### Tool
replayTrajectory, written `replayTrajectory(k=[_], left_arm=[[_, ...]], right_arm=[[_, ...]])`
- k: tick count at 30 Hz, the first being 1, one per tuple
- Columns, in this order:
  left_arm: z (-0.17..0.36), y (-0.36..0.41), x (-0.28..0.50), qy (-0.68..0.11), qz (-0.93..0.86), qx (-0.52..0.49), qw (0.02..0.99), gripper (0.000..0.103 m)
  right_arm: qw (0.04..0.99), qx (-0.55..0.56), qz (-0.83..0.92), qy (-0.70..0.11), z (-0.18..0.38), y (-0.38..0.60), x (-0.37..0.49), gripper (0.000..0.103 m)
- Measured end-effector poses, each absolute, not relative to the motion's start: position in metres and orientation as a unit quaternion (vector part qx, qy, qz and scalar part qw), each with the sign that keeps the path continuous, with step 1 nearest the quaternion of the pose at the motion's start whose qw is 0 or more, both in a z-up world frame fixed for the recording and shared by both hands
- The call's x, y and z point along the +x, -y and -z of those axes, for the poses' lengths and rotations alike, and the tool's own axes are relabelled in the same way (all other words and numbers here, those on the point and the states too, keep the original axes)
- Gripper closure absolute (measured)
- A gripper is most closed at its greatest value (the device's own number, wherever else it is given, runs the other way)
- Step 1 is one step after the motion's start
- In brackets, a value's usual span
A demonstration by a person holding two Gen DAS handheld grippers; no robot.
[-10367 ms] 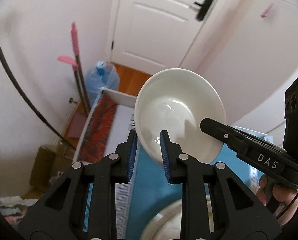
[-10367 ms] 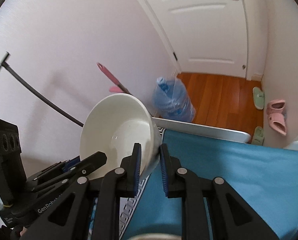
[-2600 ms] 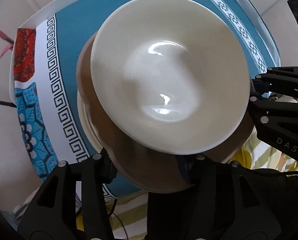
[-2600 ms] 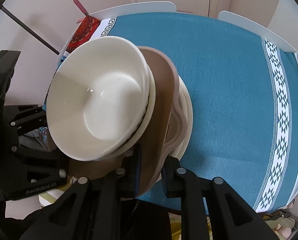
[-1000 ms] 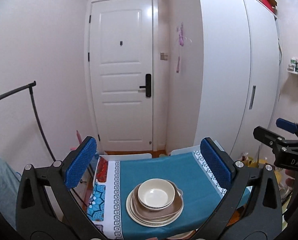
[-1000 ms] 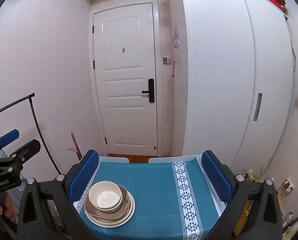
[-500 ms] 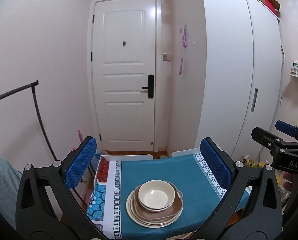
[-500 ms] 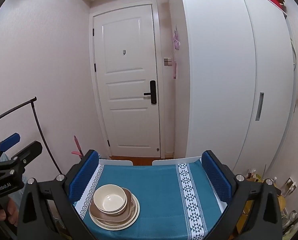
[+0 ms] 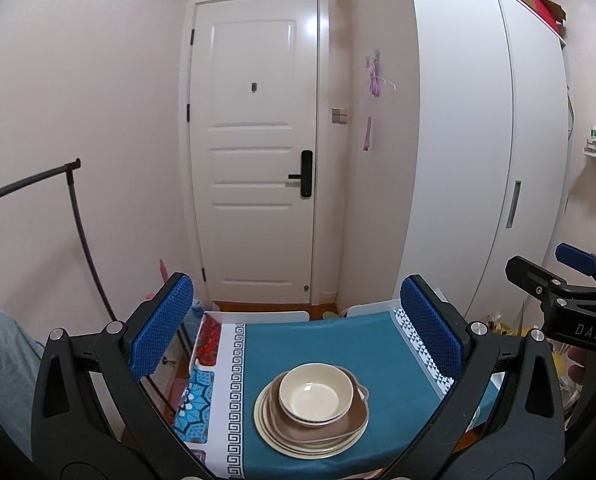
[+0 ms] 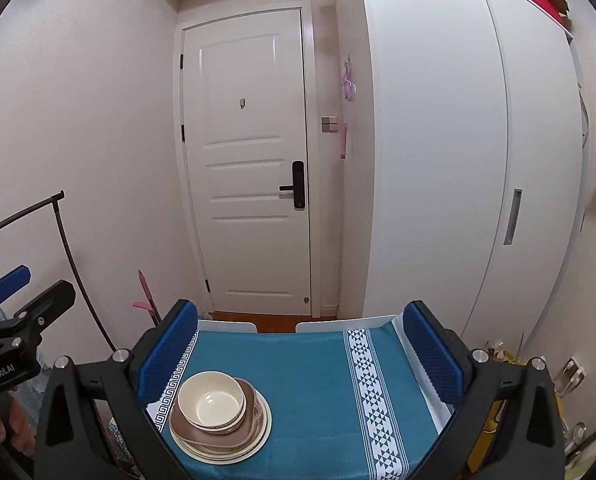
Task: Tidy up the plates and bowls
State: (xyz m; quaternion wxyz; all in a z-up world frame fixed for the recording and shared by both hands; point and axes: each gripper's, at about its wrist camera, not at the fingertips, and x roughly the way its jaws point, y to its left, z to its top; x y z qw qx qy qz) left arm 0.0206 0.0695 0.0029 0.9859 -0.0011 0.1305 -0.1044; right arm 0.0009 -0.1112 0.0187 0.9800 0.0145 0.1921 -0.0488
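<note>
— Where is the crockery?

— On the table (image 9: 337,340), toward its near left part, I see one stack: cream bowl (image 9: 316,394) on top, nested in a second cream bowl, both sitting in a brown dish (image 9: 349,424) with small side handles, and that rests on cream plates (image 9: 266,420). From the right wrist view the same stack sits low and left: bowl (image 10: 212,402), brown dish (image 10: 254,404), plates (image 10: 264,426). Teal tablecloth (image 10: 317,400) underneath, with a white patterned band running along it.

— State of the tools?

— Left tool (image 9: 298,326): jaws spread wide, blue pads well apart, nothing between them. It is held back from the table and apart from the stack. Right tool (image 10: 299,344): same, jaws wide, holding nothing, clear of the crockery. I see each tool at the edge of the other's view, also off the table.

— Surroundings?

— White door (image 9: 258,160) with a black handle straight ahead, tall white wardrobe (image 9: 477,160) on the right, a black curved rail (image 10: 58,232) on the left wall.
</note>
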Motion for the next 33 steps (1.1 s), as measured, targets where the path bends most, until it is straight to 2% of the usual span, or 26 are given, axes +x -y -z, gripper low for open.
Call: replayTrajectory(k=[33], left_arm=[[0.0005,-0.0737,0.0264,-0.114,0.095,0.0,0.989,0.0]], right_arm=[[0.979,0.017,0.047,-0.197,-0.016,0.1145,0.0098,0.001]])
